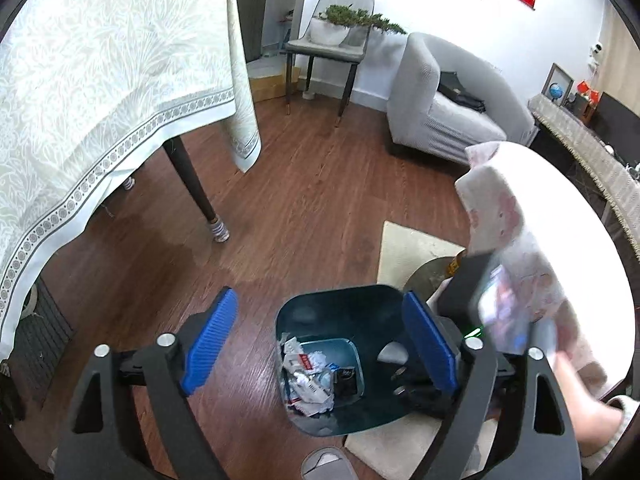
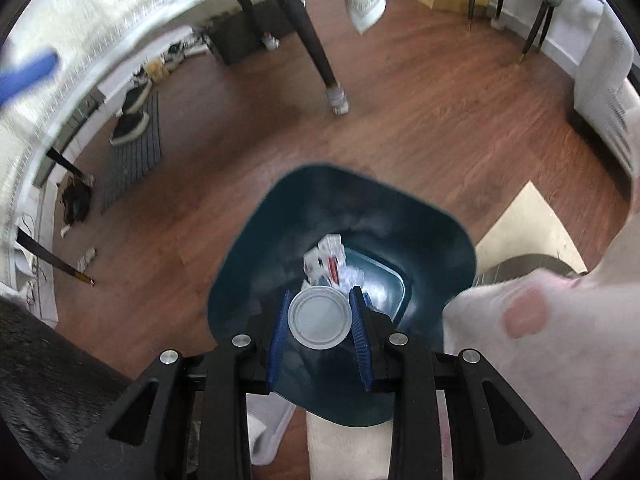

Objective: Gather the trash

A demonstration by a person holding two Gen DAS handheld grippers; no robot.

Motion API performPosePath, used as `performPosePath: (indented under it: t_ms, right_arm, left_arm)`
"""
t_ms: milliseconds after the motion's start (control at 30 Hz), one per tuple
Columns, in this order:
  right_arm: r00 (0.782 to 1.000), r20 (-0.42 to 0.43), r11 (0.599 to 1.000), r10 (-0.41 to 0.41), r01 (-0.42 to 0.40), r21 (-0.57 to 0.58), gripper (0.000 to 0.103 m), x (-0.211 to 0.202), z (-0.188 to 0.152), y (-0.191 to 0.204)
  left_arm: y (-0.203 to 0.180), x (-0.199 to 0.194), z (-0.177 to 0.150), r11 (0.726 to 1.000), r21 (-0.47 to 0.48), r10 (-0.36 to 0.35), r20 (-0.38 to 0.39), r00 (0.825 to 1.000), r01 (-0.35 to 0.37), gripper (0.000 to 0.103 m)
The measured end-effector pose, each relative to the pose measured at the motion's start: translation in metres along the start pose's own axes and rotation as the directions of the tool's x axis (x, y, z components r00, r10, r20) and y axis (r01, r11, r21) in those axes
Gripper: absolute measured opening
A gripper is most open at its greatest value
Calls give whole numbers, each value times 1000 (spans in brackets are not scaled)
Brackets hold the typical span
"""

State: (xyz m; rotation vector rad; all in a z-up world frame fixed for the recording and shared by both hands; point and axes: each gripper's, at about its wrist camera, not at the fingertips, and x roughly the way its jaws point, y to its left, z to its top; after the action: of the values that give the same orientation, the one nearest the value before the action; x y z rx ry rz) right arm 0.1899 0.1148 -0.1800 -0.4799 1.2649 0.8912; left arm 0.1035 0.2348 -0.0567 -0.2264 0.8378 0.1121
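A dark teal trash bin [image 1: 312,304] stands on the wood floor with crumpled paper and wrappers [image 1: 306,376] at its bottom. My left gripper [image 1: 320,344] is open and empty above the bin. In the right wrist view, my right gripper [image 2: 320,316] is shut on a clear plastic cup [image 2: 320,318], seen bottom-first, held over the bin's opening [image 2: 280,216]. The trash [image 2: 332,262] lies below the cup.
A table with a cream patterned tablecloth [image 1: 100,100] stands at the left, its dark leg [image 1: 196,192] on the floor. A grey sofa [image 1: 448,104] and a chair [image 1: 328,48] are at the back. A beige mat [image 1: 408,244] lies by the bin. My pink sleeve [image 2: 560,340] is at right.
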Motion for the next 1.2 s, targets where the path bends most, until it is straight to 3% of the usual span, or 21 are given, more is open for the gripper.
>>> performPosePath:
  t_ms: [33,100,133,333,533,700,800,900,1067,1200]
  right_arm:
    - [1000,-14,1000,-15,15,-3,31,4,-2,1]
    - [999,-22,1000,-24,24,-6,50,5,-2,3]
    - [1000,-14,1000,-25,25,-7,52,4,-3,4]
    - [998,49,999,-36,36,-10,53,-26,-4,6]
    - [992,119,998,-47,42,40,54,-68,-6,9]
    - [972,219,996,-84,73,56,58,-122,-25,14]
    - [940,322,992,-113,89,89,71,-166,-40,14]
    - [889,412,976,-198,142,163,83,-209,-67,8]
    - [810,495,934,-314,171,312,92,-257,-117,-16]
    - [751,509,880,-422,203,430,98,-291,-162,-39]
  left_arm:
    - [-2,-2,1,1000,1,-2,8,1000,2,90]
    - [-5,-6,2,1000,5,10,27,1000,-10,94]
    - [-7,-7,2,1000,9,13,33,999,-13,94]
    - [-9,-19,5,999,37,16,79,997,-19,94]
    - [-12,-22,1,991,81,102,93,990,-109,94]
    - [-11,-46,-3,995,62,76,121,990,-84,97]
    - [-15,-59,-8,994,61,82,117,990,-90,98]
    - [-26,-73,-16,988,104,101,136,985,-116,99]
    - [-35,-92,-22,998,61,26,138,990,-34,100]
    - [-54,-113,-23,995,93,19,167,986,-35,100]
